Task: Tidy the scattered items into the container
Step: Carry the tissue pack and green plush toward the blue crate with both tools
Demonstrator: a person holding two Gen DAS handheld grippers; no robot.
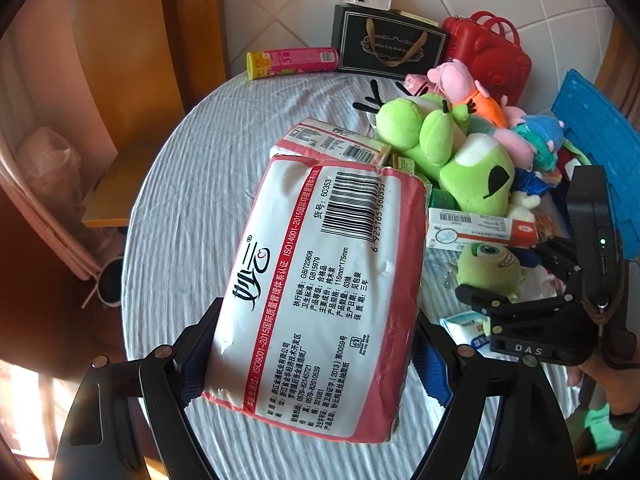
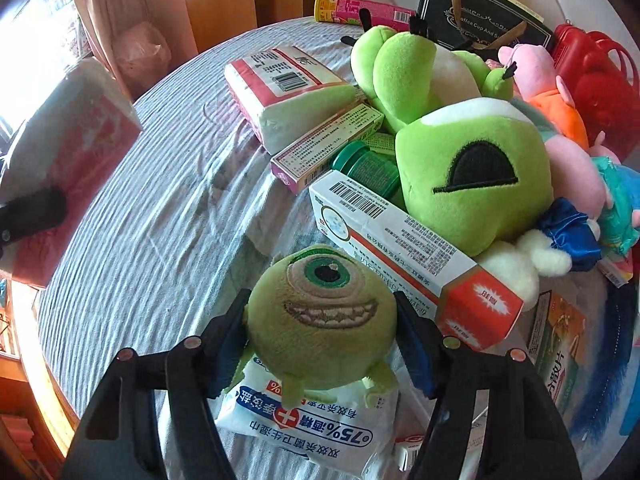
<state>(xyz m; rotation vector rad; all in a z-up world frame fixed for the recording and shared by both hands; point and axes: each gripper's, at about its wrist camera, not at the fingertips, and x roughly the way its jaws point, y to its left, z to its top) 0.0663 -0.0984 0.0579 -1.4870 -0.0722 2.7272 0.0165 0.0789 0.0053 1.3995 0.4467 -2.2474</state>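
Gripping a big tissue pack point(image 1: 320, 292) across its width, the left gripper point(image 1: 316, 356) holds it lifted above the striped tablecloth point(image 1: 188, 184), pads pressed into both sides of the pack. The pack's label carries a barcode, "ISO9001-2015" and "60353" among Chinese print.

Over on the near edge of the table, the right gripper point(image 2: 320, 344) sits around the small one-eyed green plush point(image 2: 320, 316), its blue pads point(image 2: 228, 344) right at the toy's sides; whether they squeeze it yet I cannot tell. The toy rests on a wet-wipes packet point(image 2: 304, 420) reading "75%".

Crowding in just behind it: a long white-and-red box point(image 2: 404, 248) touching the toy's upper side, with a large green plush point(image 2: 472, 168) lying over that box. A green bottle cap point(image 2: 368, 164) and a purple-edged carton point(image 2: 324, 144) are wedged under the pile, and a second tissue pack point(image 2: 280, 88) lies flat toward the table's middle.

At the far edge stand a black gift bag point(image 1: 388, 44) lettered "Coffee Cup And", a red case point(image 1: 488, 56), and a pink tube point(image 1: 292, 62) on its side. A pink pig plush point(image 1: 464, 84) tops the heap. The blue crate point(image 1: 596, 148) sits at the right edge, partly hidden.
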